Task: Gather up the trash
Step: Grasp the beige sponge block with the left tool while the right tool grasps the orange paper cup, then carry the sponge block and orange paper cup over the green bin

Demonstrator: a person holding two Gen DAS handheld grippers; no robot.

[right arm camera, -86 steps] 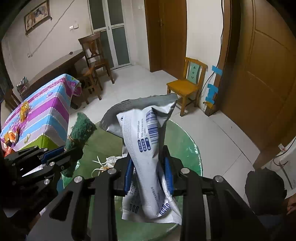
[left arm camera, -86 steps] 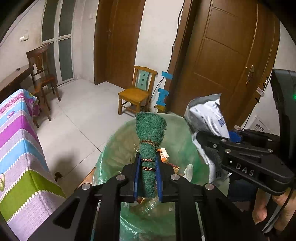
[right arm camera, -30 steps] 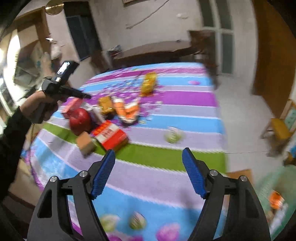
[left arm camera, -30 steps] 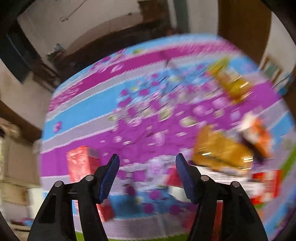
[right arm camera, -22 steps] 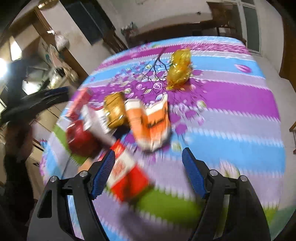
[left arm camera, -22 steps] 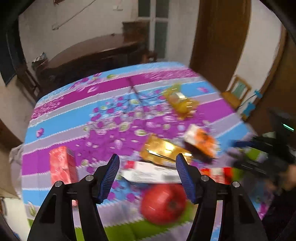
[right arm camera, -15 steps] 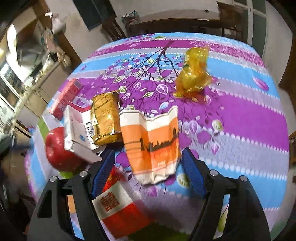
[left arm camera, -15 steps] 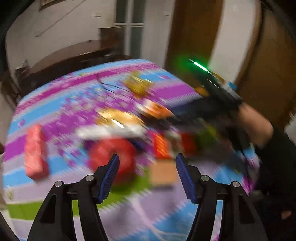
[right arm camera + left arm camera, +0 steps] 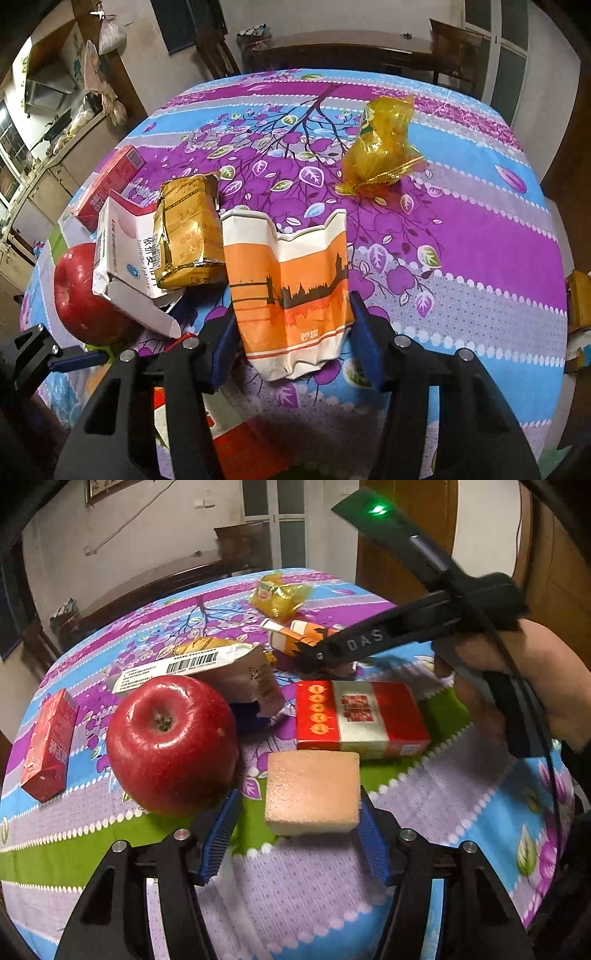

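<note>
My left gripper (image 9: 297,834) is open, its blue pads on either side of a tan sponge block (image 9: 312,792) on the table. My right gripper (image 9: 291,350) is open around the lower end of a crumpled orange-and-white paper carton (image 9: 290,288). The right gripper also shows in the left wrist view (image 9: 373,642), held by a hand. Other trash lies about: a gold foil packet (image 9: 188,230), a torn white box (image 9: 122,243), a yellow wrapper (image 9: 384,147).
A red apple (image 9: 170,738) sits close to the left of the sponge. A red-and-silver box (image 9: 360,716) lies behind the sponge. A red carton (image 9: 50,744) lies at the left. The round table wears a striped floral cloth (image 9: 480,229).
Both grippers let go of the scourer and bag at the bin, swung to the table and came down open: the left around the sponge, the right around the orange carton.
</note>
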